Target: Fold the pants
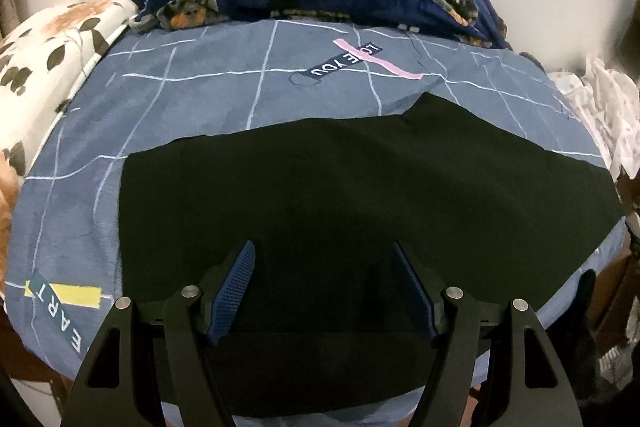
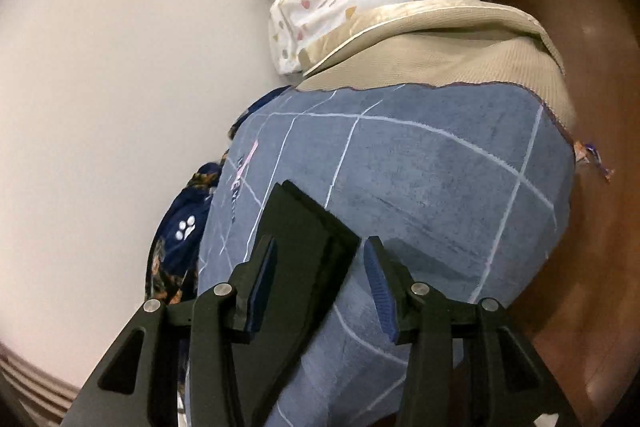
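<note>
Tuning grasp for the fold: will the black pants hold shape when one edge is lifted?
Probably not. The black pants lie flat and conform to the blue bedsheet, so they look floppy. The corner between the right tongs looks thin, likely light.

wall [image 2: 120,47]: plain white | floor [image 2: 592,267]: brown wood | bed [image 2: 440,171]: blue grid sheet

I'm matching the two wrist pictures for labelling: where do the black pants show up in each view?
Left wrist view: the black pants lie spread flat across the middle, ahead of the open left tongs.
Right wrist view: a folded black edge sits low centre between the right tongs, whose pads do not seem to press it.
Shared landmark: the blue grid bedsheet.
</note>
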